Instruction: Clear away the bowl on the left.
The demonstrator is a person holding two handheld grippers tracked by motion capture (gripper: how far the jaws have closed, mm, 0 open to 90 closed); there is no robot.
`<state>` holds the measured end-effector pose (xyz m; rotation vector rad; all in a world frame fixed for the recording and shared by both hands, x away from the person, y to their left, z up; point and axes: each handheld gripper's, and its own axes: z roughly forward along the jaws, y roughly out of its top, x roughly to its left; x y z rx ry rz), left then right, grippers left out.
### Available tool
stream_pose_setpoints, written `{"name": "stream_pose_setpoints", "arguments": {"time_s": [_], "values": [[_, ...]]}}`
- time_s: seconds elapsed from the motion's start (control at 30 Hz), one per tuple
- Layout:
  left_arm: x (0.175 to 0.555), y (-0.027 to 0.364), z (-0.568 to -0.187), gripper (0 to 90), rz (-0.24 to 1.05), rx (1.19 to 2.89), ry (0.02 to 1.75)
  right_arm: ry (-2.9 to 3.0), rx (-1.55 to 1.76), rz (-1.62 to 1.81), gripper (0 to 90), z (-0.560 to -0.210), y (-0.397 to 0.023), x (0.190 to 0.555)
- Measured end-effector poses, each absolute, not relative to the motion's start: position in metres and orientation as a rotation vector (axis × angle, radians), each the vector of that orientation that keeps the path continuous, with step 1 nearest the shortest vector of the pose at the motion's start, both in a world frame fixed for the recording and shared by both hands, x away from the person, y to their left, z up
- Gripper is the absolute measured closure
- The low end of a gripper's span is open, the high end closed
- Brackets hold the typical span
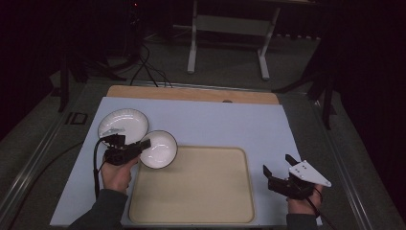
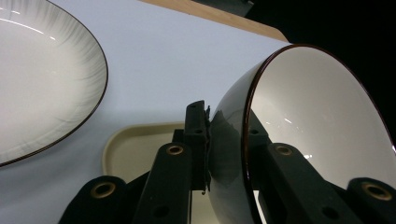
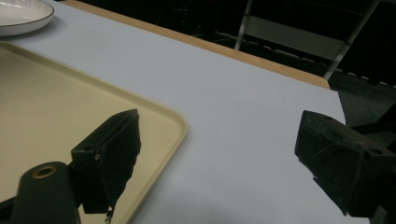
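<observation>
Your left gripper (image 1: pixel 143 145) is pinching the bowl (image 1: pixel 159 149) by its near rim, one jaw inside and one outside the wall (the left gripper view shows the dark rim (image 2: pixel 246 140) clamped between them). The bowl looks lifted and tipped, hanging over the tray (image 1: pixel 191 211) at its 10 o'clock corner, just beside the plate (image 1: pixel 123 124), which lies flat on the mat (image 1: pixel 215 120) at about 11 o'clock from your left hand. What matters now is direction: the open tray bed lies toward 4 o'clock from the bowl, so I'd judge a short carry that way sets it down inside the rim. Your right gripper (image 1: pixel 279 165) has its jaws spread wide, holding nothing, parked at the tray's 3 o'clock edge, well apart from the bowl. Your left hand (image 1: pixel 116 175) is plainly the nearer one.
</observation>
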<state>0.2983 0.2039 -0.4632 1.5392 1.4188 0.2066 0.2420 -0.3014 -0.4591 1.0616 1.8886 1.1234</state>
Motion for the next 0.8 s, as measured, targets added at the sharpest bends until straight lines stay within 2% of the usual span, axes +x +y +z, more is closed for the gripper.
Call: {"name": "stream_pose_setpoints", "arguments": {"time_s": [0.8], "values": [[0.291,0.184,-0.464,79.2,0.180,1.622,1.352,1.889,1.066,1.124,13.8,-0.459,-0.302,0.242]]}}
